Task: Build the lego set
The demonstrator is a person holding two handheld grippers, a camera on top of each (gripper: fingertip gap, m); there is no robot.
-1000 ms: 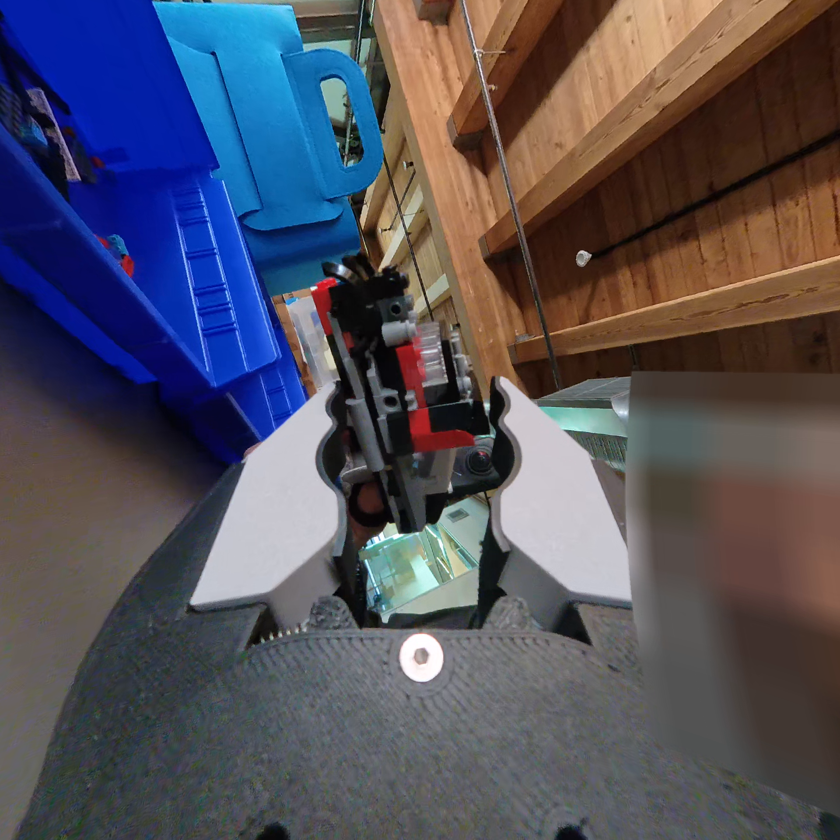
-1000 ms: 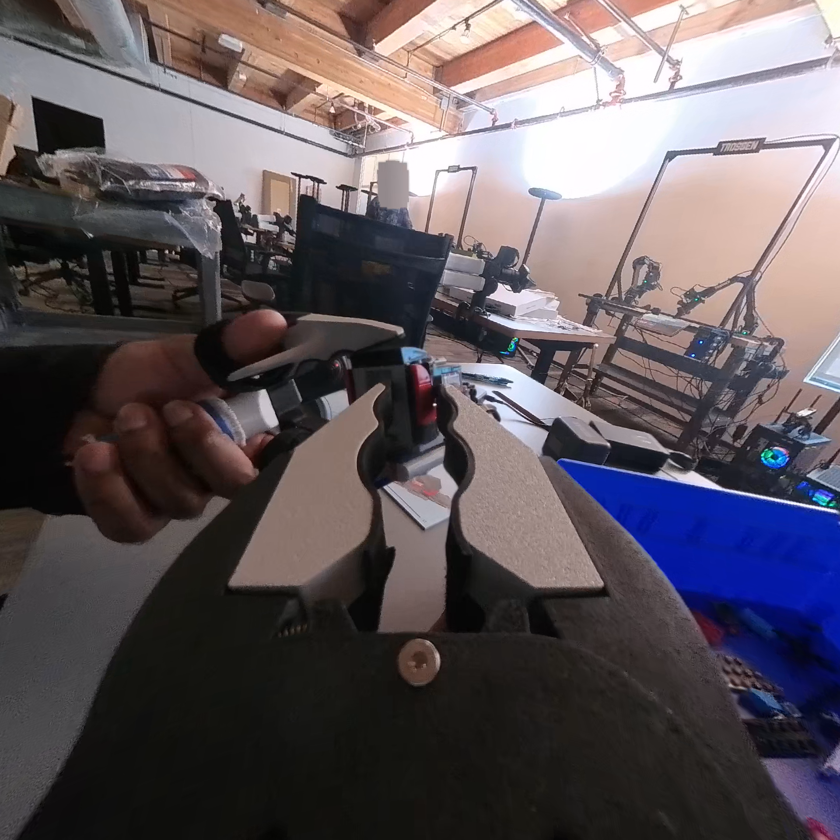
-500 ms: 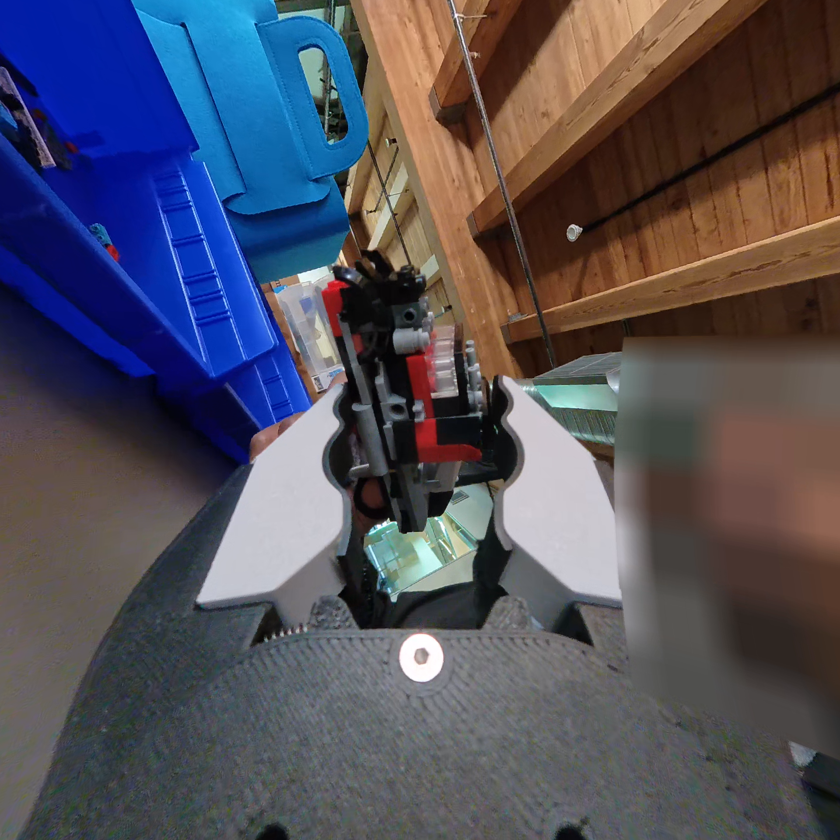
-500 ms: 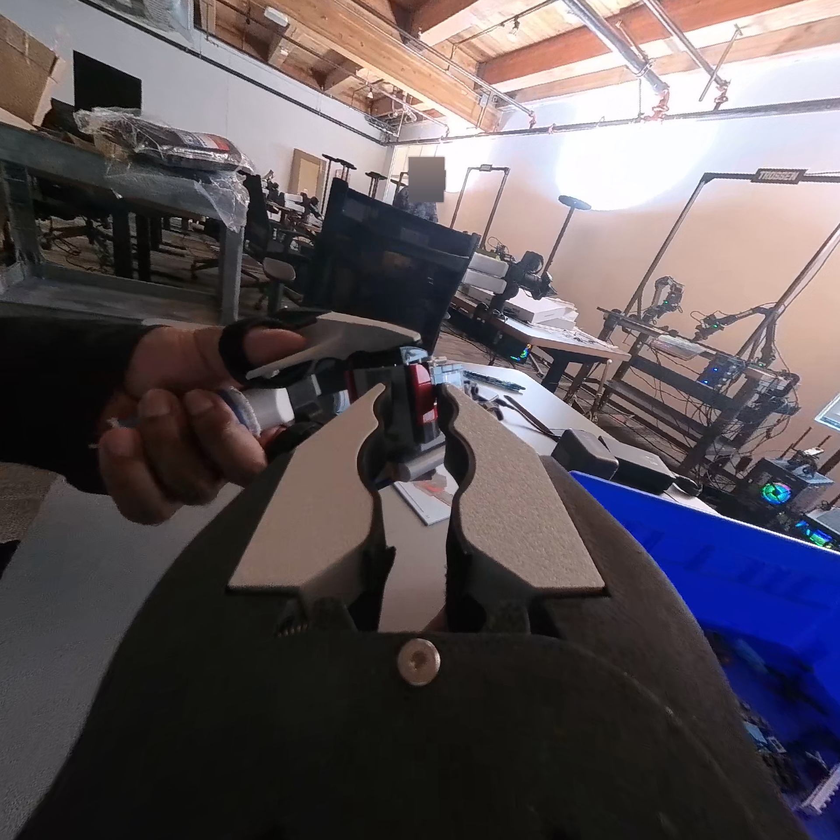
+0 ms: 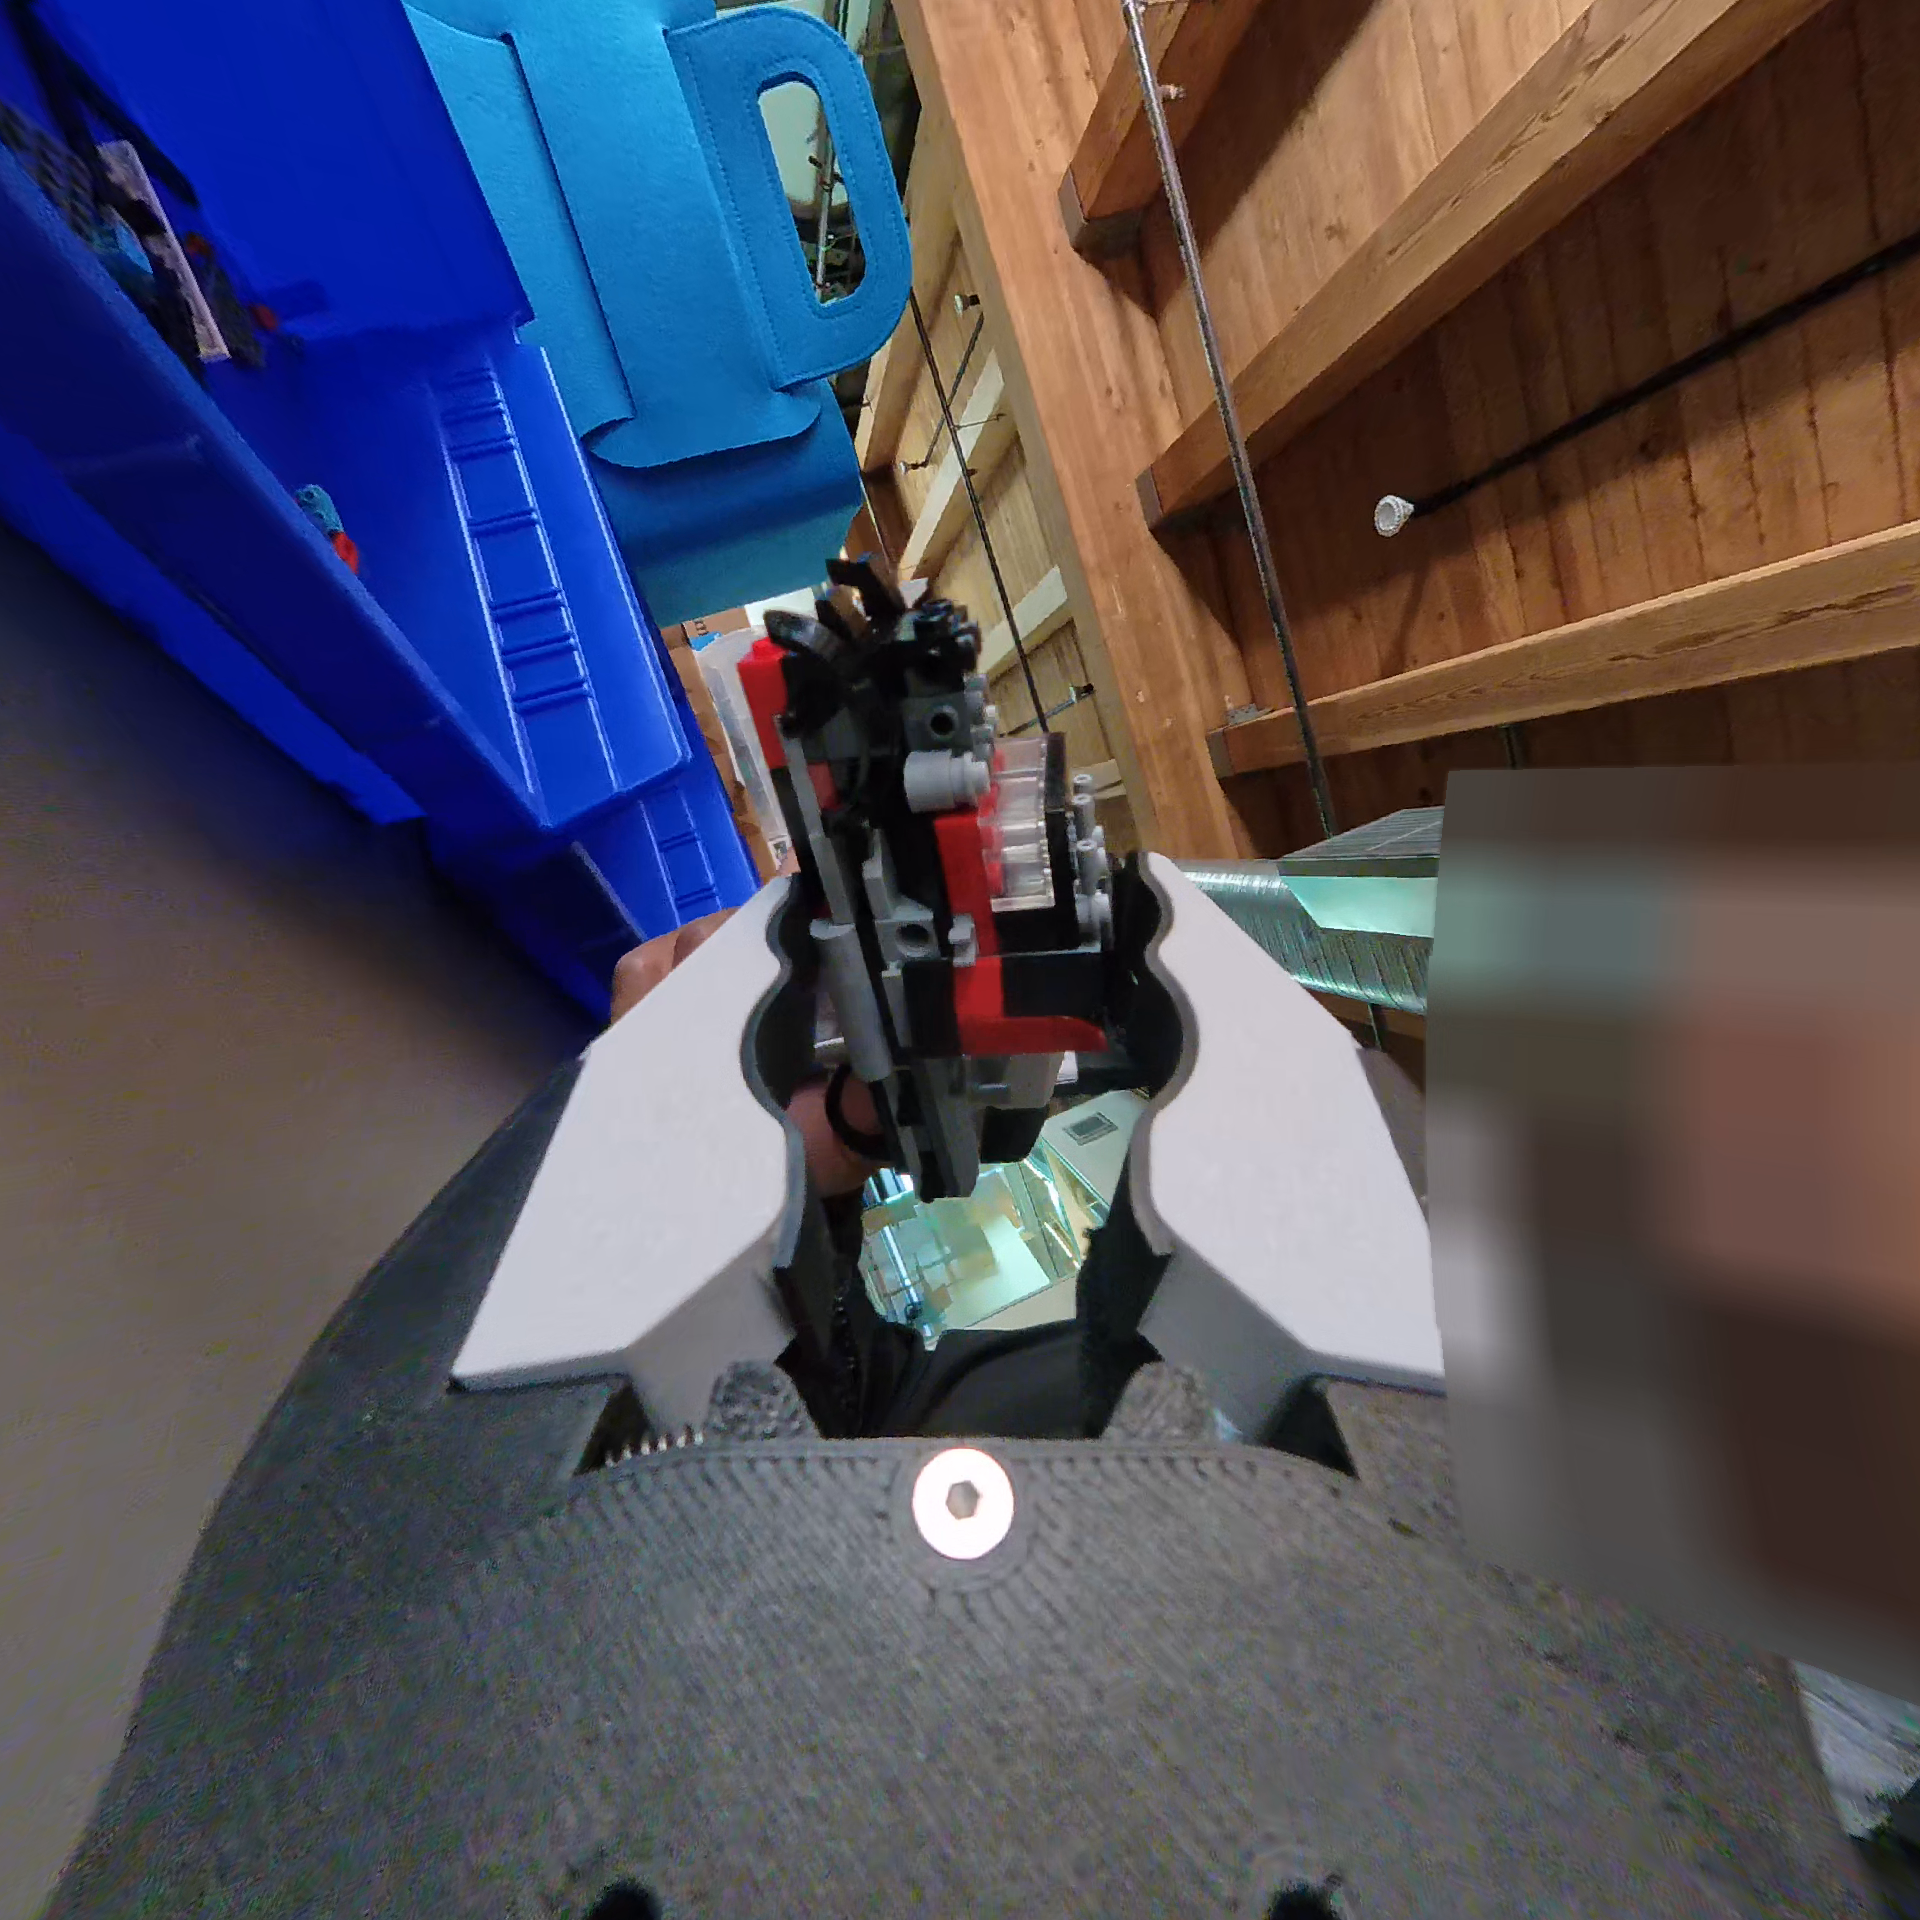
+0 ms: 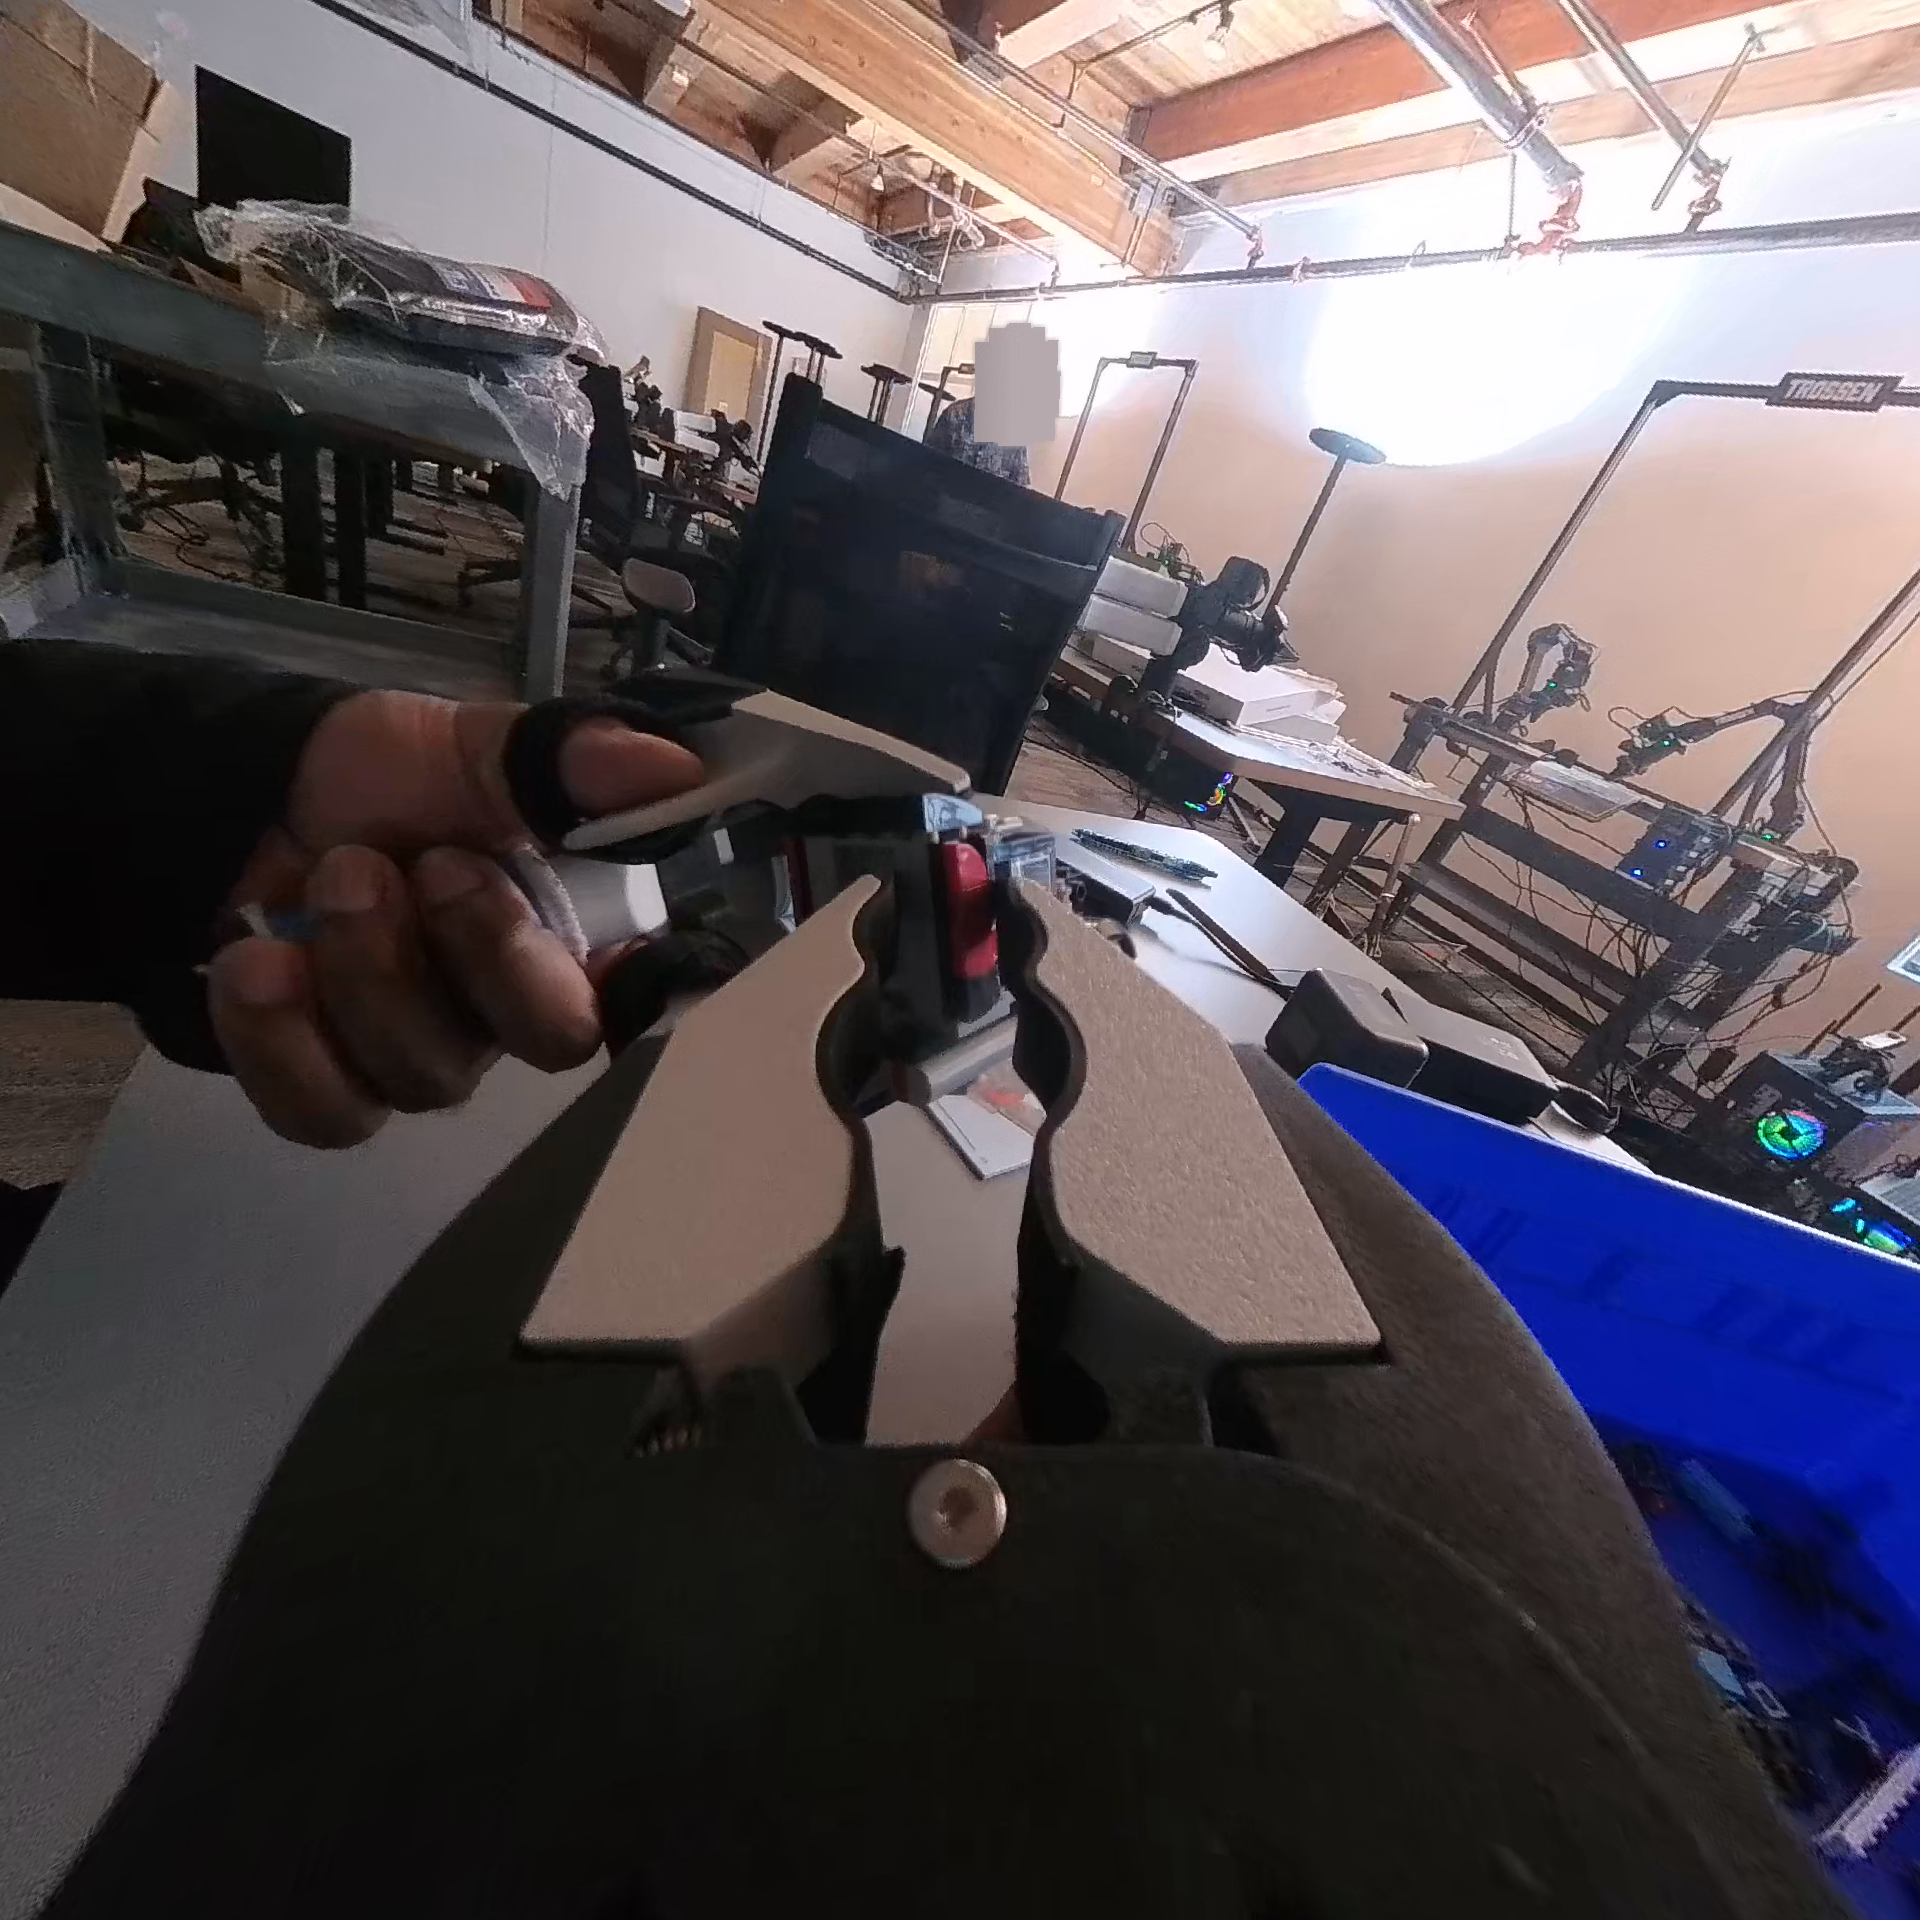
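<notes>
A black, red and grey lego model (image 5: 935, 883) with clear pieces stands upright between the fingers of my left gripper (image 5: 951, 935), which is shut on it and holds it in the air. In the right wrist view the same model (image 6: 951, 925) sits between the fingers of my right gripper (image 6: 940, 904), which is closed on its red and black end. The left gripper's finger (image 6: 821, 743) and the hand (image 6: 416, 914) holding it come in from the left. The model's lower part is hidden by the fingers.
Blue bins (image 5: 312, 468) and a light-blue felt bag (image 5: 707, 260) are on the left. A blue bin (image 6: 1610, 1247) with loose pieces is at the right. An instruction booklet (image 6: 987, 1127) and black adapters (image 6: 1351, 1029) lie on the grey table (image 6: 156, 1299). A black chair (image 6: 914, 582) stands behind. My left and right fingertips are right by each other.
Both grippers keep their hold on the model. The pair has tilted and shifted a little, so the background has slid in both views.
</notes>
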